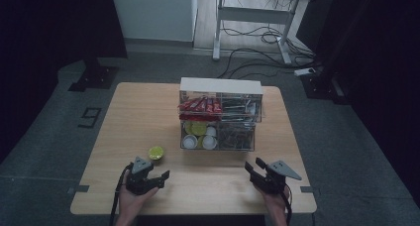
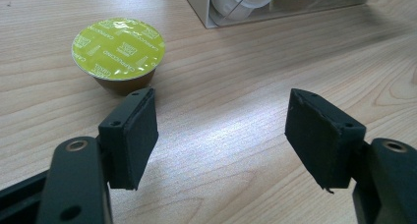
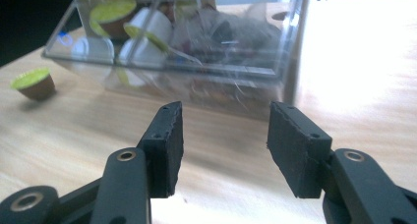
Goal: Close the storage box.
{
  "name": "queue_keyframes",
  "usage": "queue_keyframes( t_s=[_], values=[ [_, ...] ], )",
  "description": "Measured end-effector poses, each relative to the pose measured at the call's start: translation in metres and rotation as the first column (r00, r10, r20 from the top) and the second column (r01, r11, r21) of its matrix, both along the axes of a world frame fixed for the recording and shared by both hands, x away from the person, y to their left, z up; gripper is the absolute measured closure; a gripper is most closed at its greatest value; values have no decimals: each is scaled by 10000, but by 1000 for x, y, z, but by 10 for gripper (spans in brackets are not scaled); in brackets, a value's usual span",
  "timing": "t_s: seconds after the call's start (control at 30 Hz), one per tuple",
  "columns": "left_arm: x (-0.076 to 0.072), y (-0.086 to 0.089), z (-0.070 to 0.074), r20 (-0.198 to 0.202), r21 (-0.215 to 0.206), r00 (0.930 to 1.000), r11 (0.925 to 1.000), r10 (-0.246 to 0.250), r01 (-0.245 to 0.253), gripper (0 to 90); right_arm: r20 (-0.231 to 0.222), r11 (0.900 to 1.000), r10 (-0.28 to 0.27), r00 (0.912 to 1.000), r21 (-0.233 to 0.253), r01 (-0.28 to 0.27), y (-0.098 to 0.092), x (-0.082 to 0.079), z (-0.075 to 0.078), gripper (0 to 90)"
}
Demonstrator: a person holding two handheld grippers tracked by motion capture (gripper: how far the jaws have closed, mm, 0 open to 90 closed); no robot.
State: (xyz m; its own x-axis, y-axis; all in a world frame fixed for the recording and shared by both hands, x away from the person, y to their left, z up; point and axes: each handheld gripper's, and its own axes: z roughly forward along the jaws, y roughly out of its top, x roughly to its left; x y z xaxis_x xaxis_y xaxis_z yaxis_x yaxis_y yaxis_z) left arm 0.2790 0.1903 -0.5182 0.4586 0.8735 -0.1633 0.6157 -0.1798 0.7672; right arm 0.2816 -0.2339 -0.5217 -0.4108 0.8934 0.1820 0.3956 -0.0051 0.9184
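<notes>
Foil, shiny and yellow-green with fine printed lettering, seals the round top of the coffee capsule (image 2: pixel 118 48), whose tapered brown body sits upright on the pale wood-grain table (image 1: pixel 133 117). Taking the clear plastic organizer (image 1: pixel 220 118) as the landmark, the capsule stands apart from its front left corner, out on bare tabletop toward the person's side.

The left gripper (image 2: pixel 221 135) hovers just short of the capsule, on the side away from the organizer. Its jaws are spread wide and grasp nothing; the flat rectangular pads (image 2: pixel 137 135) are matte black with a slightly rough, rubbery face, bolted to smooth black plastic arms. One pad's tip lies right in front of the capsule's base in the left gripper view, though whether it touches cannot be told.

The right gripper (image 3: pixel 223 145) is held off the organizer's front right corner, pointing at its transparent wall, also released, jaws parted with empty air between them.

The organizer is a boxy, hard-edged stack with a white top. Its lower left compartment holds more capsules (image 3: pixel 115 13), some green-lidded, some white and cup-shaped, tumbled on their sides. Red sachets (image 1: pixel 198 105) lie in the upper tier, and dark crinkled packets (image 1: pixel 236 136) fill the lower right compartment.
</notes>
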Motion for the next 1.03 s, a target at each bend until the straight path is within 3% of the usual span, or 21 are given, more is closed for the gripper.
queue_keyframes(
  t_s=[0.27,0.37,0.43,0.5,0.73,1.03],
  values=[
    [-1,4,1,12,-11,10000,10000,92,-92,281,-282,9994,24,9996,-356,-34,-27,-17,-15,472],
    [-2,6,0,-2,10,9998,9998,186,-186,281,-368,9966,-65,9993,-829,35,-36,-21,-22,471],
    [-1,7,0,-36,43,9998,9998,218,-218,281,-367,9964,-140,9992,-837,109,-42,-22,-24,472],
    [0,7,-2,-67,60,9997,9998,213,-213,280,-358,9972,-186,9992,-729,159,-44,-21,-22,472],
    [-1,4,-2,-118,141,9999,9999,79,-77,277,-547,9943,-252,9982,-1052,194,-42,-16,-28,470],
    [1,6,-3,-162,132,9998,9999,113,-111,276,-621,9952,-342,9975,-941,283,-44,-13,-28,470]
  ],
)
